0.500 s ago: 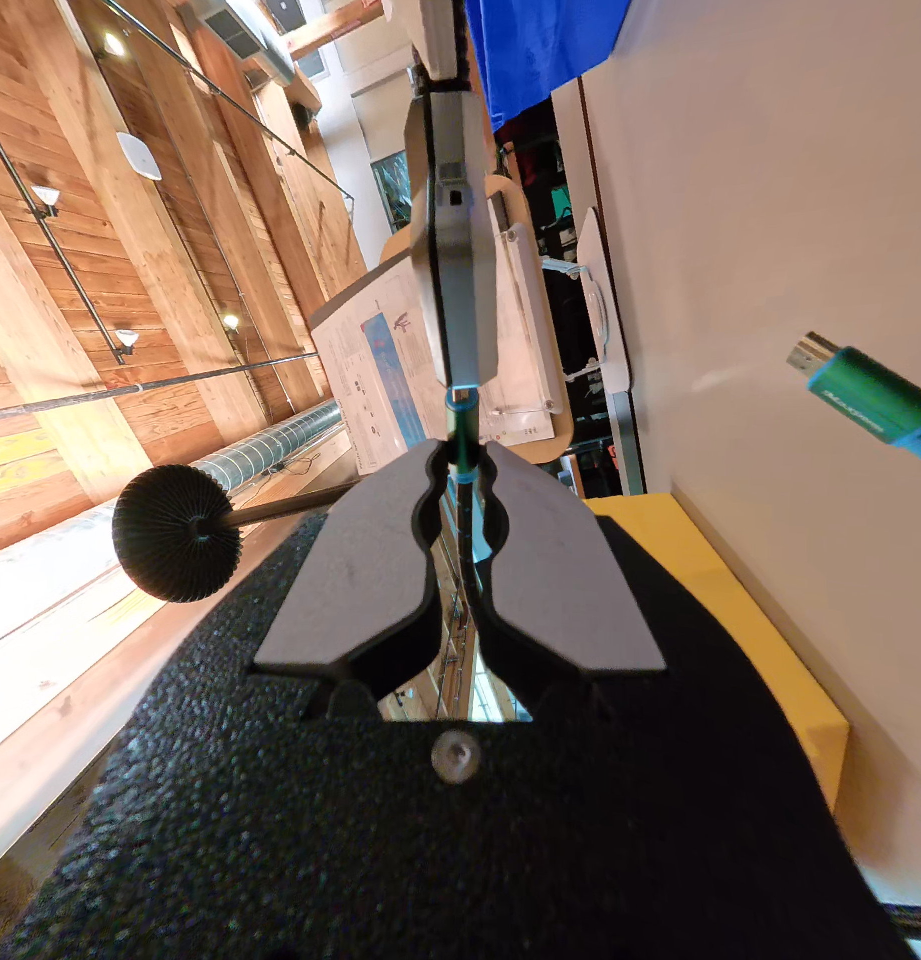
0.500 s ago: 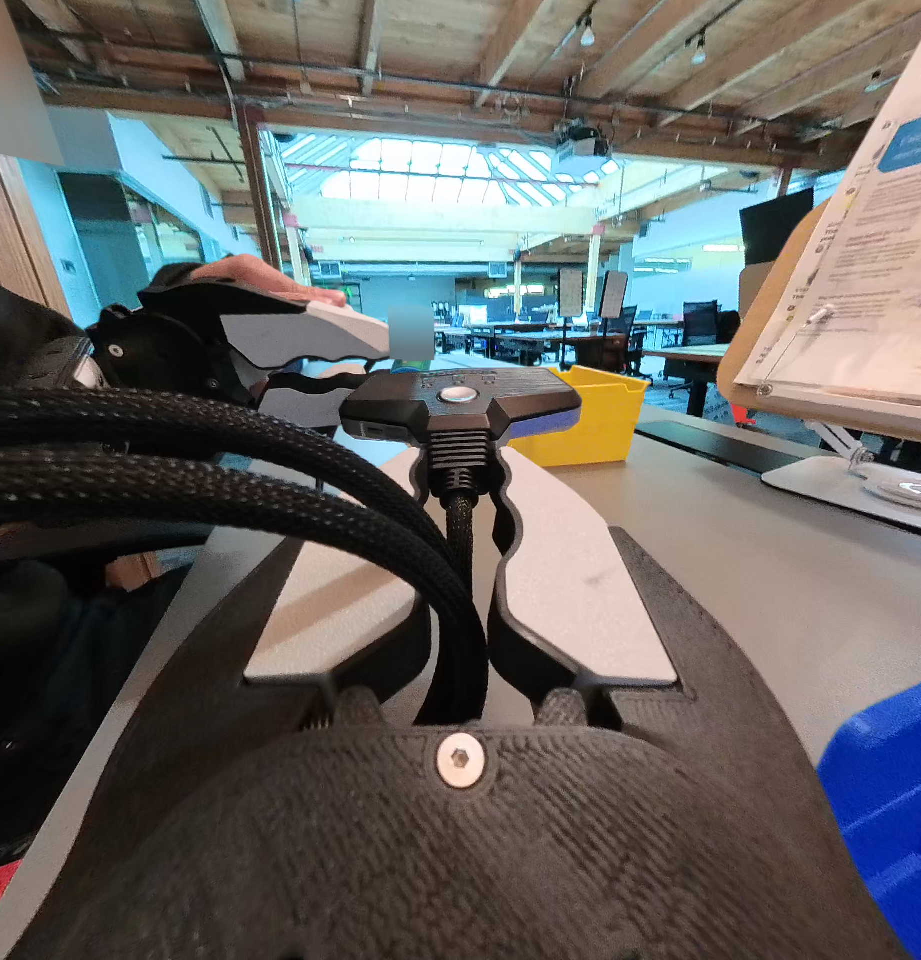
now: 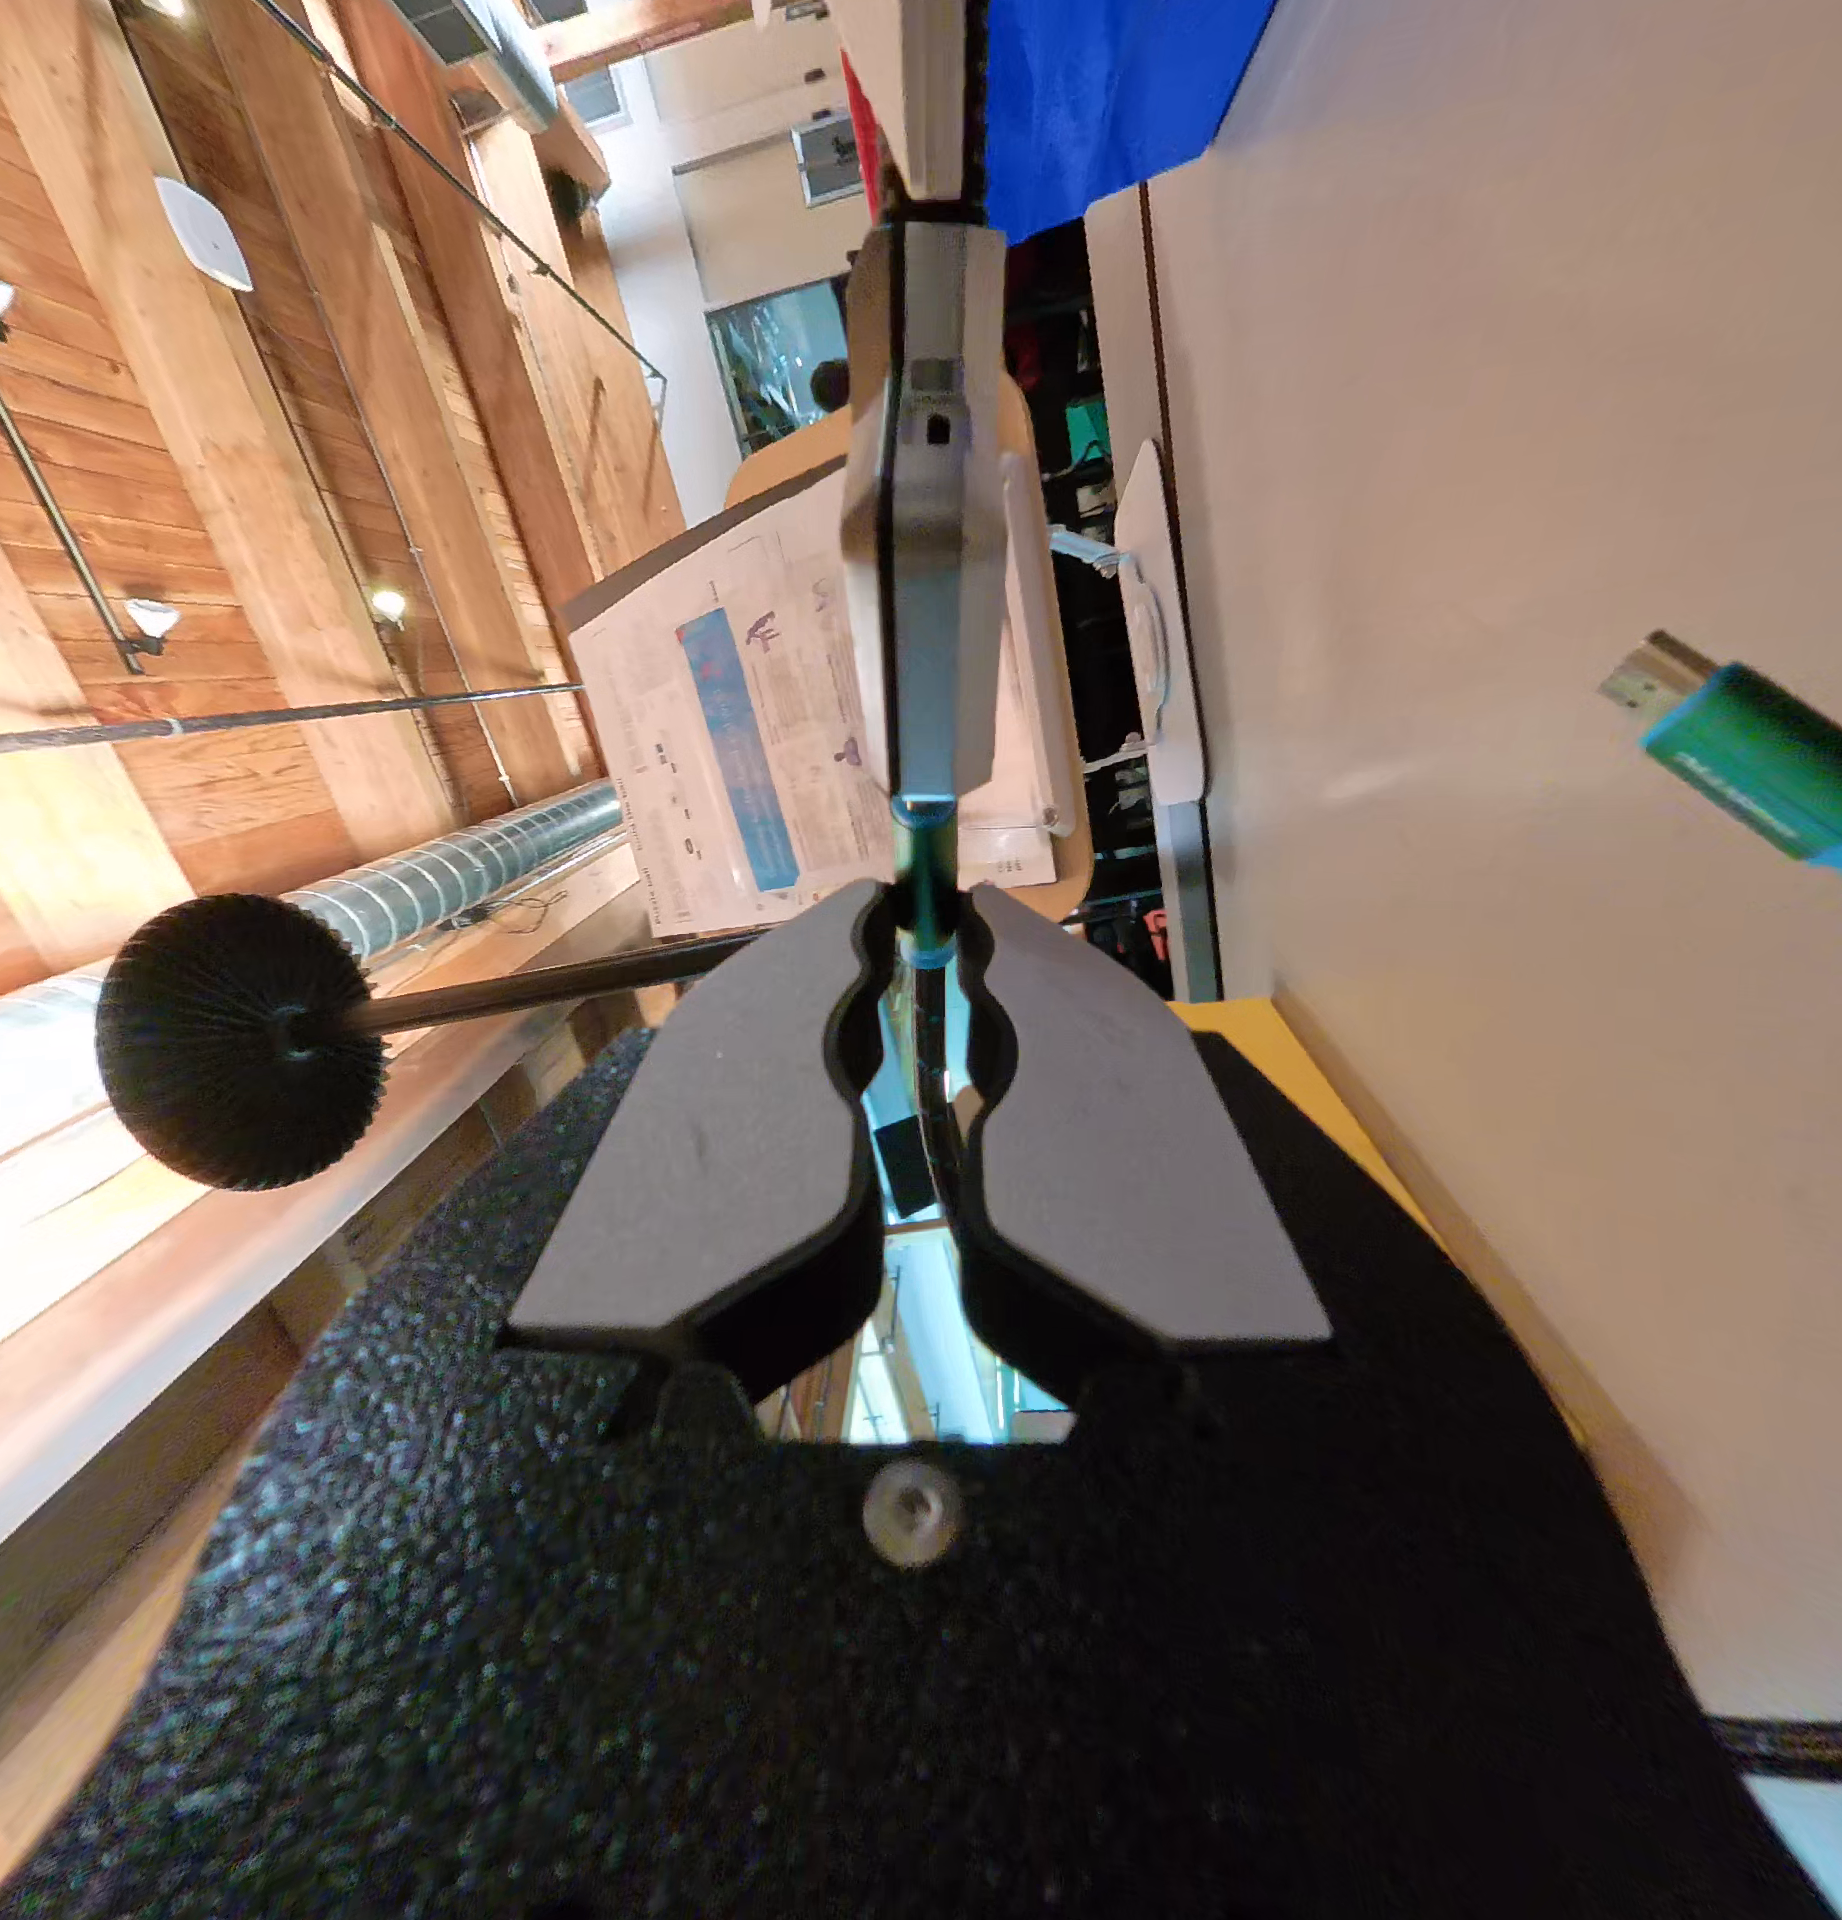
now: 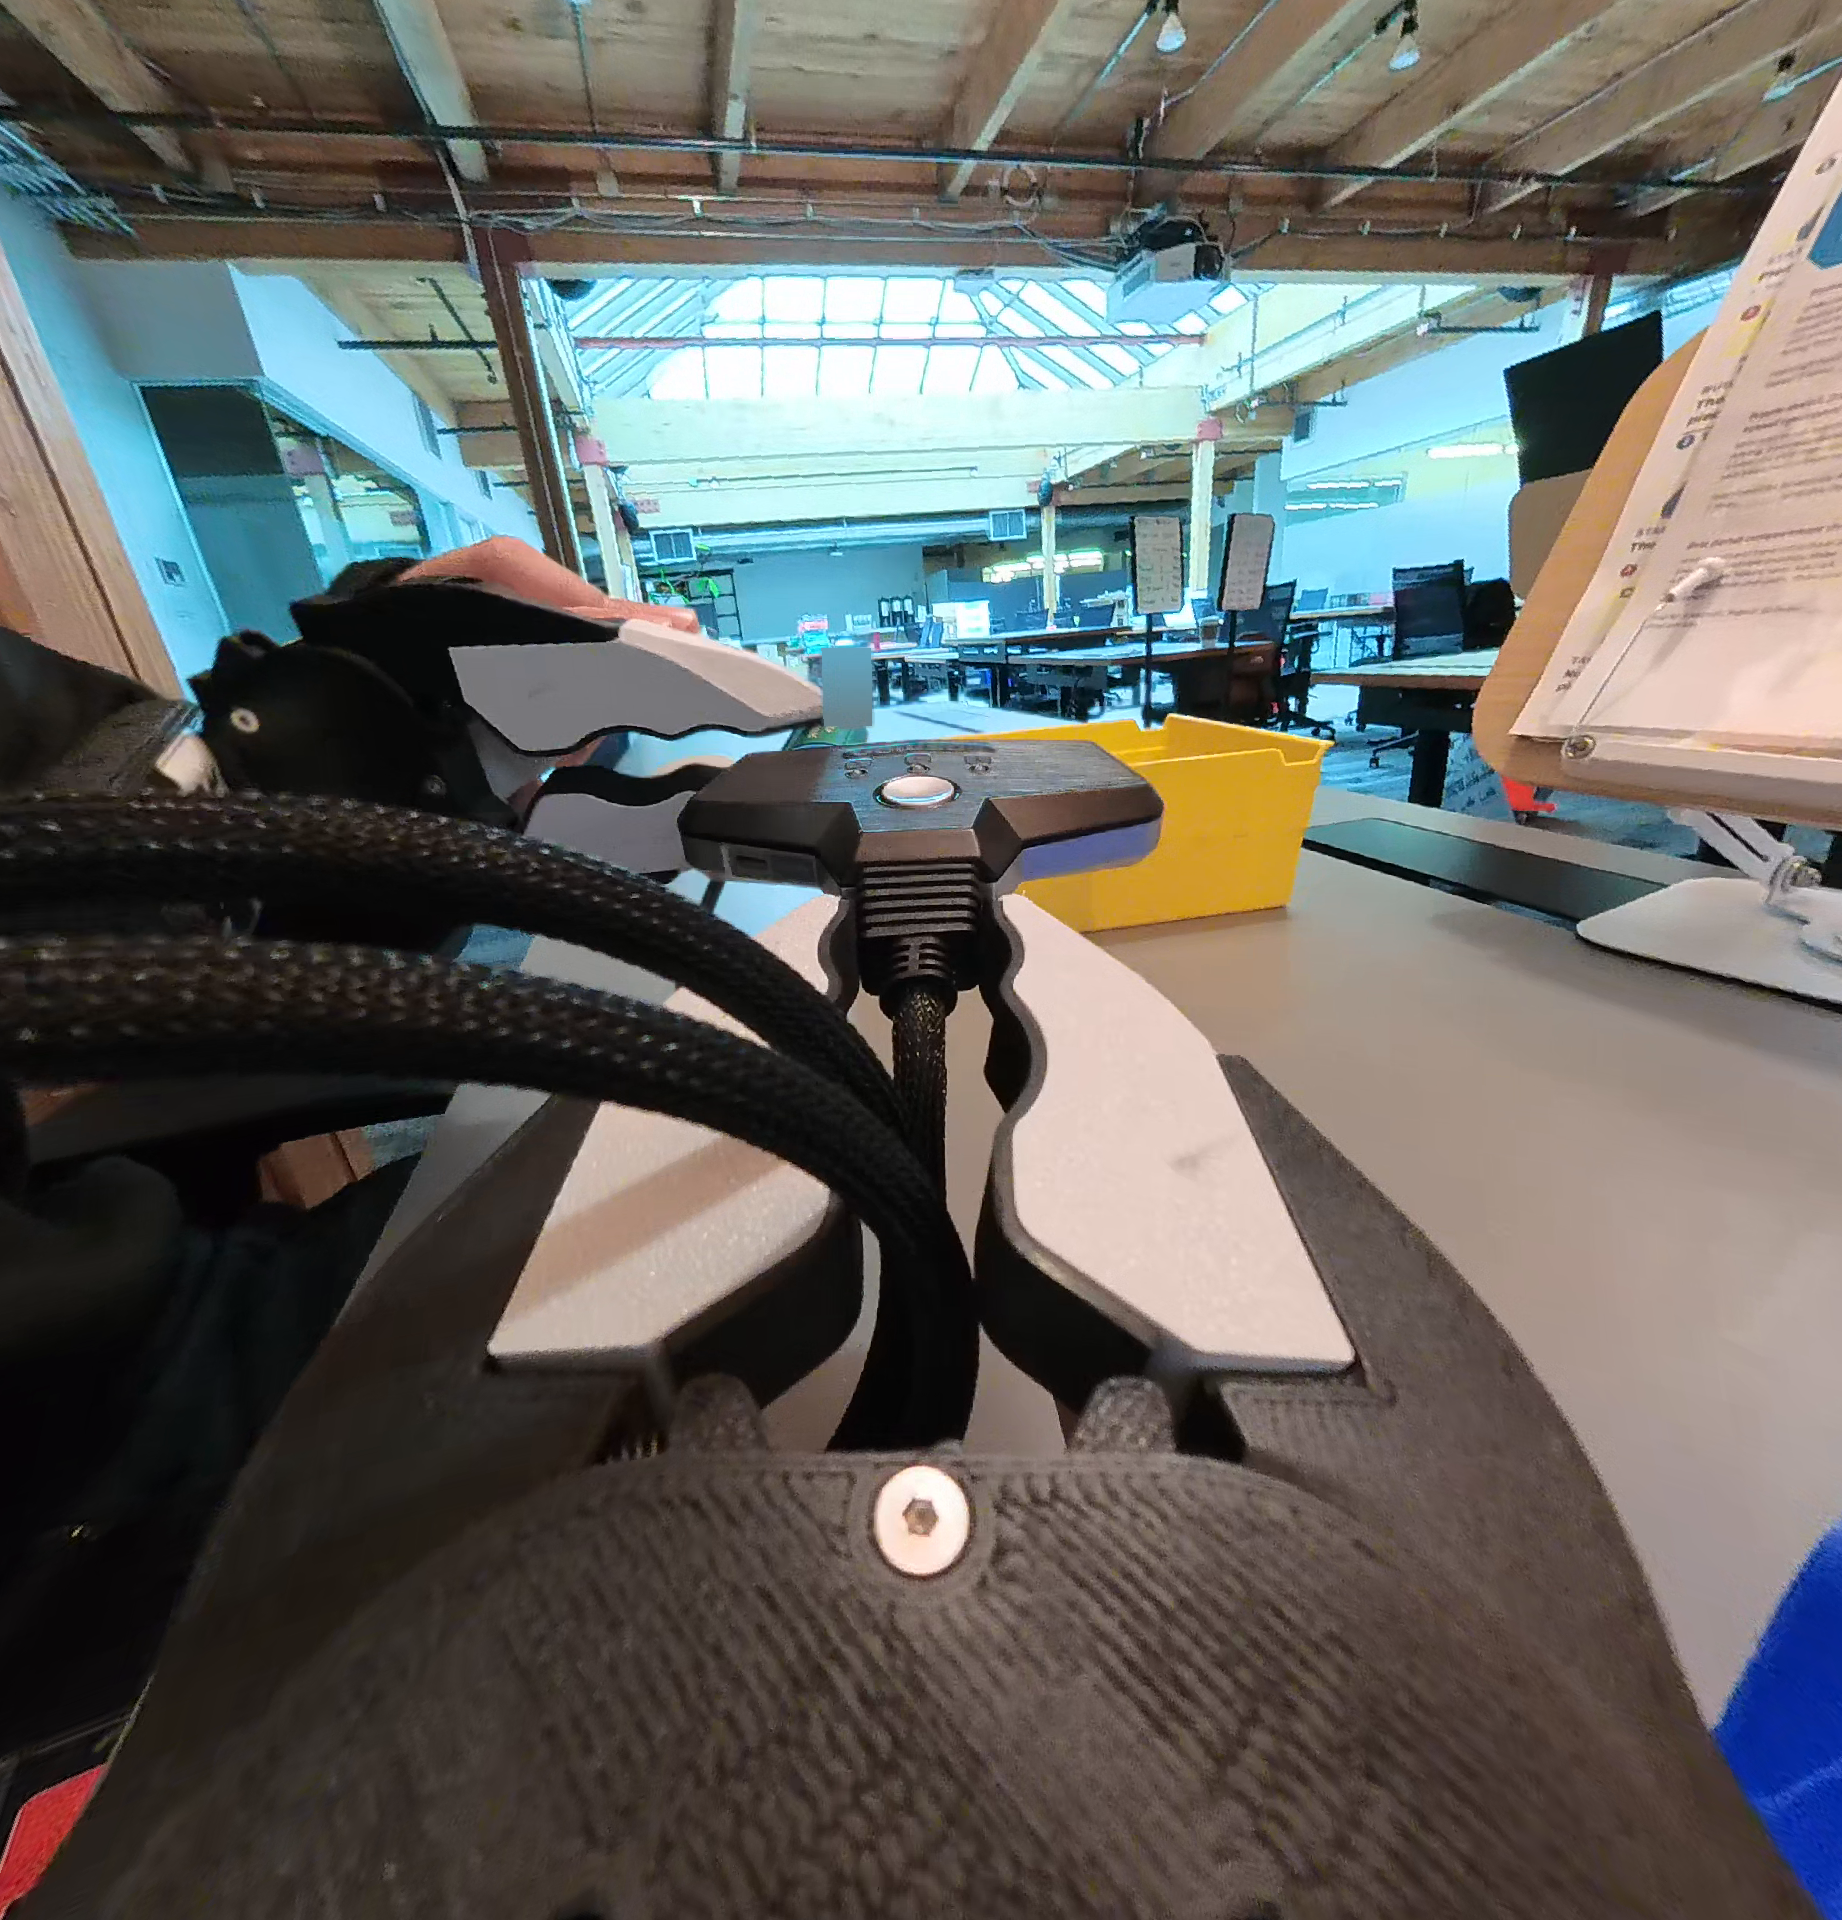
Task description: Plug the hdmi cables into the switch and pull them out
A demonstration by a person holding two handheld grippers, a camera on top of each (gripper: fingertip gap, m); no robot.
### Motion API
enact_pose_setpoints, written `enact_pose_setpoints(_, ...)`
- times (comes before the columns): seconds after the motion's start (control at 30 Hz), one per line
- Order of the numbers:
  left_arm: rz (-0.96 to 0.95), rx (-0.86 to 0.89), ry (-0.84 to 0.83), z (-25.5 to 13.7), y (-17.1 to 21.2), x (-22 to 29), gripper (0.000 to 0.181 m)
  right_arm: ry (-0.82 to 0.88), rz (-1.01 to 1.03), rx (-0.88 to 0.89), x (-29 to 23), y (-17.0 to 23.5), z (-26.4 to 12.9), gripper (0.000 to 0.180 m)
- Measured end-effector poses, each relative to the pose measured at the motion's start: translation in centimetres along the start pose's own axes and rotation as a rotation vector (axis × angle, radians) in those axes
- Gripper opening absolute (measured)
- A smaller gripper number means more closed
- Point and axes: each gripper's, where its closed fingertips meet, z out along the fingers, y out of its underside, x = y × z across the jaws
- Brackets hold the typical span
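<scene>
In the left wrist view, which is rolled on its side, my left gripper (image 3: 922, 904) is shut on a green HDMI plug (image 3: 919, 883) seen edge-on. The plug's tip meets the near end of the grey-black switch (image 3: 927, 582). A second green HDMI plug (image 3: 1758, 758) hangs free over the table at the right. In the right wrist view my right gripper (image 4: 917, 935) is shut on the ribbed cable collar of the switch (image 4: 917, 810) and holds it level above the table. The left gripper (image 4: 782, 743) comes in from the left against the switch's far side.
Thick black braided cables (image 4: 429, 935) loop across the left of the right wrist view. A yellow bin (image 4: 1208, 821) stands behind the switch on the grey table (image 4: 1416, 1091). A paper sheet on a stand (image 4: 1727, 520) is at the right. Something blue (image 4: 1810, 1714) lies at the near right.
My left gripper has moved a little closer to the switch, and the plug has gone slightly further toward it. The right gripper and switch have stayed still.
</scene>
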Motion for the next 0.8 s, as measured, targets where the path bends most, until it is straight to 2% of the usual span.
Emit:
enact_pose_setpoints(0.13, -0.032, 0.054, 0.040, -0.3, -0.4, 0.4, 0.010, -0.013, -0.040, 0.003, -0.2, 0.1, -0.3, 0.022)
enact_pose_setpoints(0.2, -0.081, 0.136, 0.132, -0.6, -0.7, 1.0, 0.011, -0.018, -0.084, -0.020, -0.3, 0.3, -0.5, 0.022)
enact_pose_setpoints(0.33, -0.417, 0.318, 0.439, -2.4, -1.0, 0.5, 0.035, -0.062, -0.130, -0.010, -1.0, -0.2, -1.2, 0.021)
enact_pose_setpoints(0.43, -0.615, 0.448, 0.715, -4.0, -0.3, -0.9, 0.035, -0.111, -0.133, -0.007, -1.6, -0.1, -1.5, 0.022)
enact_pose_setpoints(0.5, -0.650, 0.576, 0.899, -5.0, 0.0, -1.1, 0.035, -0.138, -0.118, -0.007, -2.0, 0.1, -1.3, 0.022)
enact_pose_setpoints(0.63, -0.789, 0.774, 1.103, -5.8, -0.4, -0.8, 0.038, -0.173, -0.105, -0.012, -2.5, 0.5, -1.0, 0.022)
enact_pose_setpoints(0.7, -0.834, 0.813, 1.132, -5.8, -0.8, -0.2, 0.039, -0.181, -0.099, -0.002, -2.6, 0.4, -1.0, 0.022)
enact_pose_setpoints(0.8, -0.869, 0.819, 1.058, -5.0, -1.2, 0.9, 0.028, -0.182, -0.099, -0.012, -2.7, 0.6, -1.0, 0.022)
